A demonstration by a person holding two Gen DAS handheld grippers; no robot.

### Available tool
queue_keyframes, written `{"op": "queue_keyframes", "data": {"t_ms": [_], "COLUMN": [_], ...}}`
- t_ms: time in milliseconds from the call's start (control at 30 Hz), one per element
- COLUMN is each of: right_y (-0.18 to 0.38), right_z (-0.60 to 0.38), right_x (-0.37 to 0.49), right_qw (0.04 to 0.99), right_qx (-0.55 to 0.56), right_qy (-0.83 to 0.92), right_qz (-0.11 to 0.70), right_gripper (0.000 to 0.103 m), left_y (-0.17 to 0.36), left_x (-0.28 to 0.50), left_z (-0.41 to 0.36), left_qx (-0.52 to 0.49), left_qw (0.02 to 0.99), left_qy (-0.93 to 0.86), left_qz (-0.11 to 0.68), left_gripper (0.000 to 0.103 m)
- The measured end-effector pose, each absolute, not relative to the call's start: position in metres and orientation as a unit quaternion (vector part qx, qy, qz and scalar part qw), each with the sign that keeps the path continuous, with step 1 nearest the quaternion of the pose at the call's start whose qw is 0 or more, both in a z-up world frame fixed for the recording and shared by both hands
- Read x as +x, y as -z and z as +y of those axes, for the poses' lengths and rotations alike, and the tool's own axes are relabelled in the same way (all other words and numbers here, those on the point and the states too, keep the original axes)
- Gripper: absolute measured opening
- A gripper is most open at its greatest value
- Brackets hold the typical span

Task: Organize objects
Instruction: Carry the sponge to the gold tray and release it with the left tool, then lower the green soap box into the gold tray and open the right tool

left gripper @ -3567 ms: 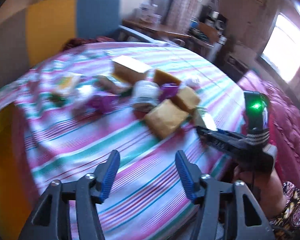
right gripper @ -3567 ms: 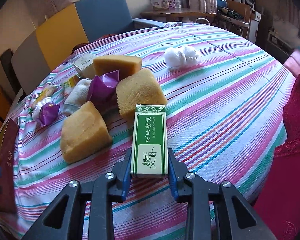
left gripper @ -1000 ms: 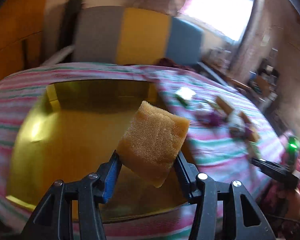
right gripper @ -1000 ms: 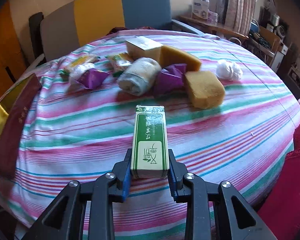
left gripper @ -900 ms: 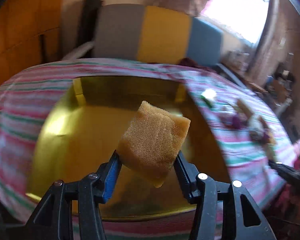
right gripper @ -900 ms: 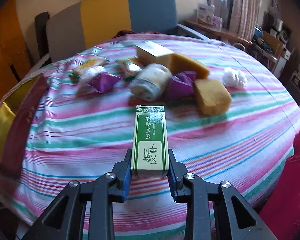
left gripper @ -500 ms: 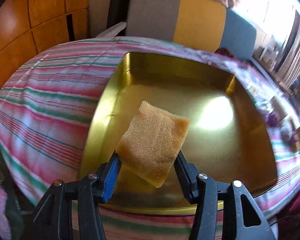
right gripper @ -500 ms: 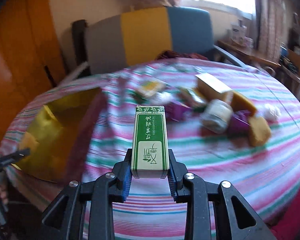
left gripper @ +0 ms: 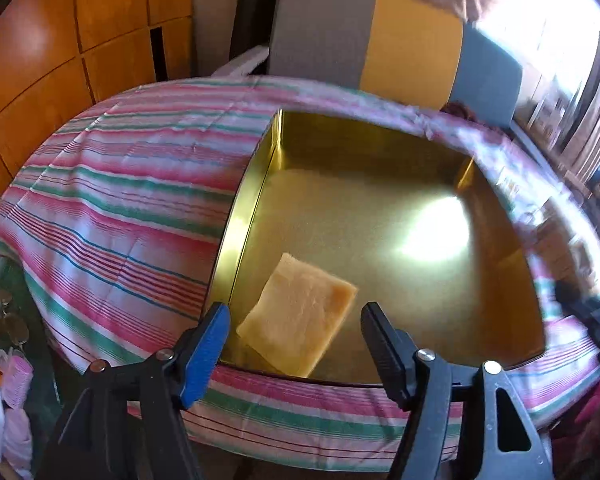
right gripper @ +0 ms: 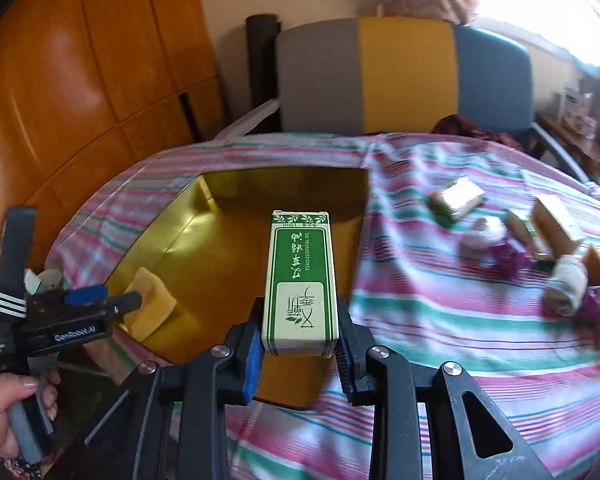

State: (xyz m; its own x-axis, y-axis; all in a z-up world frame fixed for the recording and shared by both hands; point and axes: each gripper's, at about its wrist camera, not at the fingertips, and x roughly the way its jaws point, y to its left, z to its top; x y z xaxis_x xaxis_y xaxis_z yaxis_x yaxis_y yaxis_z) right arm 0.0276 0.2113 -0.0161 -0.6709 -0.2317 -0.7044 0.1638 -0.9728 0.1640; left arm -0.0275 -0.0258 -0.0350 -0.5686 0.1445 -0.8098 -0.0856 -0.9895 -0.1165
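The yellow sponge (left gripper: 300,316) is a soft, flat square, and it lies tilted in the near corner of the shiny gold tray (left gripper: 236,236) on the striped tablecloth (left gripper: 120,200). The left gripper (left gripper: 294,336) hangs just above it with its jaws wide apart and nothing in them. The right gripper (right gripper: 298,344) squeezes a tall green and white box (right gripper: 300,276) and holds it up over the tray's edge.

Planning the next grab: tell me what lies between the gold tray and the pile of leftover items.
Only bare striped tablecloth, per the right wrist view, between tray and pile.
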Motion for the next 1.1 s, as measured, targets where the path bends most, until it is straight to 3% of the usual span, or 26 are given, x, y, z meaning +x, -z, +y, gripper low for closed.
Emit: {"op": "queue_keyframes", "data": {"t_ms": [333, 733, 833, 900, 1100], "right_y": [0.041, 0.076, 0.075, 0.071, 0.052], "right_z": [0.153, 0.120, 0.117, 0.117, 0.127], "right_x": [-0.003, -0.028, -0.024, -0.019, -0.007], "right_qw": [0.164, 0.179, 0.203, 0.211, 0.193], "right_qx": [0.440, 0.491, 0.488, 0.478, 0.444], "right_qy": [0.881, 0.848, 0.843, 0.846, 0.871], "right_qz": [-0.054, -0.087, -0.100, -0.103, -0.082], "right_gripper": [0.031, 0.034, 0.041, 0.050, 0.053], "left_y": [0.001, 0.005, 0.005, 0.004, 0.007], "left_x": [-0.008, -0.011, -0.010, -0.008, -0.010], "left_z": [-0.082, -0.080, -0.082, -0.083, -0.081], "left_qx": [-0.332, -0.339, -0.335, -0.331, -0.338], "left_qw": [0.017, 0.025, 0.025, 0.021, 0.022], "left_qy": [-0.928, -0.926, -0.926, -0.928, -0.925], "left_qz": [-0.168, -0.166, -0.170, -0.172, -0.171], "left_gripper": [0.069, 0.069, 0.069, 0.069, 0.069]}}
